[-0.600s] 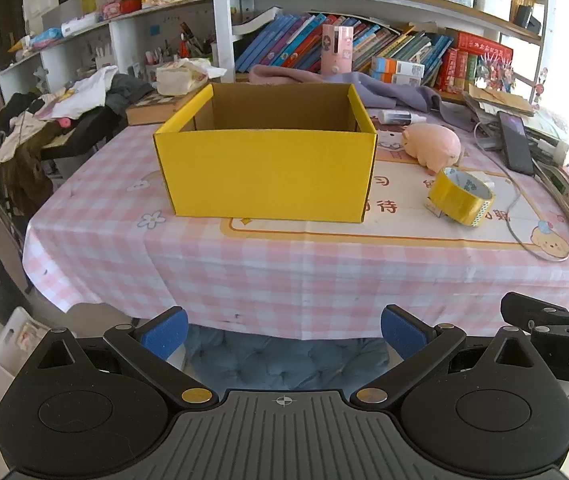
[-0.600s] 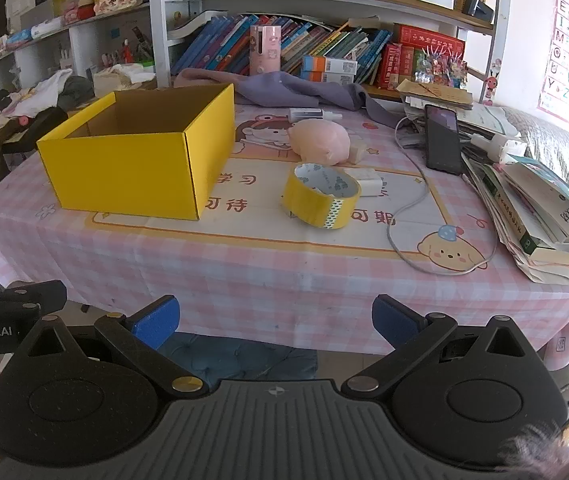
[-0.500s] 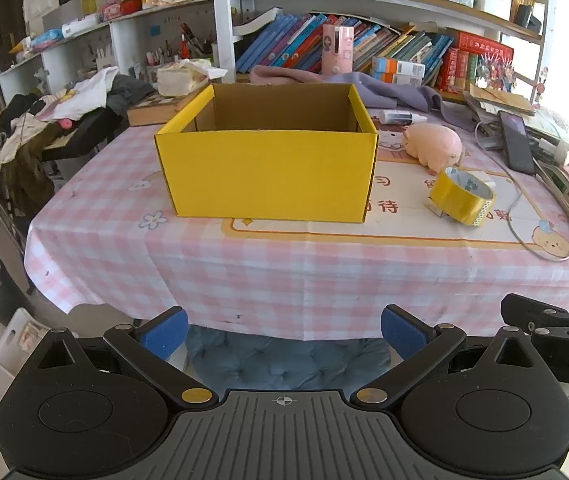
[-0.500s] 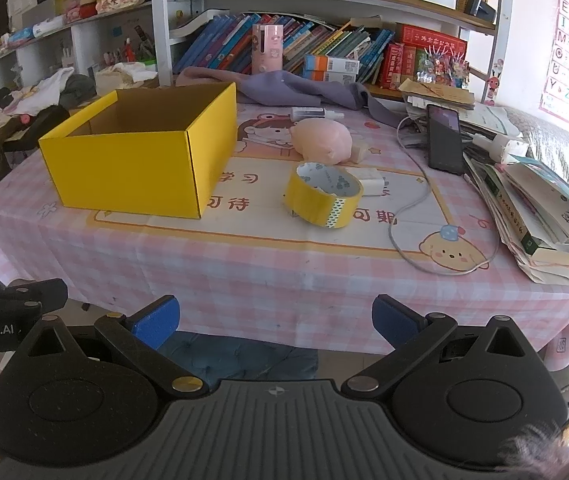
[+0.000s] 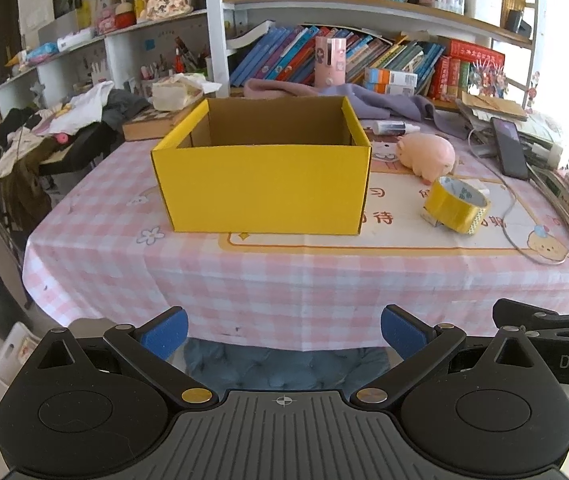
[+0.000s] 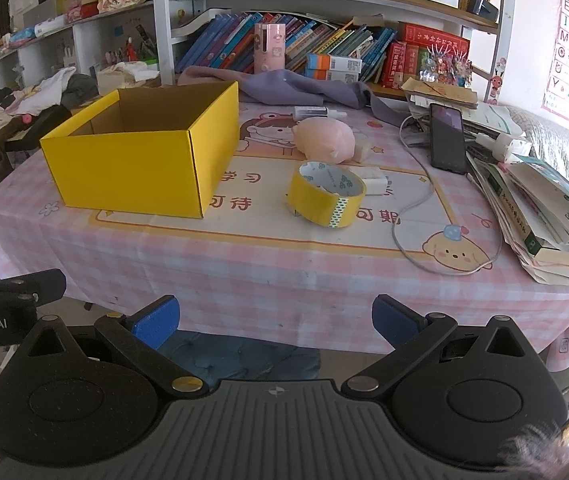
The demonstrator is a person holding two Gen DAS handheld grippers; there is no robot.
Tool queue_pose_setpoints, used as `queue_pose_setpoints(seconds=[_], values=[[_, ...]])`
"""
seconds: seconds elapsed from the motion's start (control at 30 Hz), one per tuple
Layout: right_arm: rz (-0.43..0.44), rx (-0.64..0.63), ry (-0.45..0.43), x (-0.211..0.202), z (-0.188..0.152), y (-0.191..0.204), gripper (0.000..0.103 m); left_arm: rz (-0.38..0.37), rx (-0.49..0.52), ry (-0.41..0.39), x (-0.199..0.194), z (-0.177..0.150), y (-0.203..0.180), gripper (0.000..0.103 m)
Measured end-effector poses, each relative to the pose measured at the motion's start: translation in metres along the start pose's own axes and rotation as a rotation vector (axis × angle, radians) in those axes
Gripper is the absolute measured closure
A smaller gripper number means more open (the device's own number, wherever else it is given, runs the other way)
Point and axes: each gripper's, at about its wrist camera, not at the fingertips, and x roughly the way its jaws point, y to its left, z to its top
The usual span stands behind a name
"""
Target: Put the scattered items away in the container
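Observation:
An open yellow cardboard box (image 5: pixel 262 188) (image 6: pixel 140 164) stands on the pink checked table; its inside looks empty as far as I can see. Right of it lie a yellow tape roll (image 5: pixel 455 205) (image 6: pixel 325 195), a pink pig toy (image 5: pixel 428 155) (image 6: pixel 324 137), a small white block (image 6: pixel 376 179) and a small white bottle (image 6: pixel 312 111). My left gripper (image 5: pixel 283 330) is open and empty, off the table's front edge before the box. My right gripper (image 6: pixel 275 320) is open and empty, off the front edge before the tape roll.
A black phone (image 6: pixel 447 138) with a white cable (image 6: pixel 412 216), stacked books and papers (image 6: pixel 544 208) fill the table's right side. A purple cloth (image 6: pixel 284 88) lies at the back before the bookshelf. A blue cushioned chair (image 5: pixel 284 364) sits under the table's edge.
Both grippers have moved slightly forward toward the table; the box and items appear a little nearer. Nothing on the table has moved.

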Motion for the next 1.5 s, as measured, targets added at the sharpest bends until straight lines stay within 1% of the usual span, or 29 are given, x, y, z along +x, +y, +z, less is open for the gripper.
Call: queue_pose_setpoints(seconds=[0.13,0.27,0.67,1.5], values=[[0.004,-0.005,-0.001,0.002,0.0,0.002,0.0,-0.002,-0.001,-0.006,-0.001,0.001,-0.001,0.0],[0.005,-0.006,-0.003,0.002,0.001,0.003,0.0,-0.021,0.011,-0.013,-0.002,0.0,-0.001,0.0],[0.007,-0.011,-0.005,0.001,0.003,0.004,0.0,-0.014,0.027,-0.027,-0.004,0.001,0.0,0.0],[0.003,-0.017,-0.007,0.003,0.006,0.009,0.0,-0.024,0.008,-0.015,0.004,0.002,0.015,0.0]])
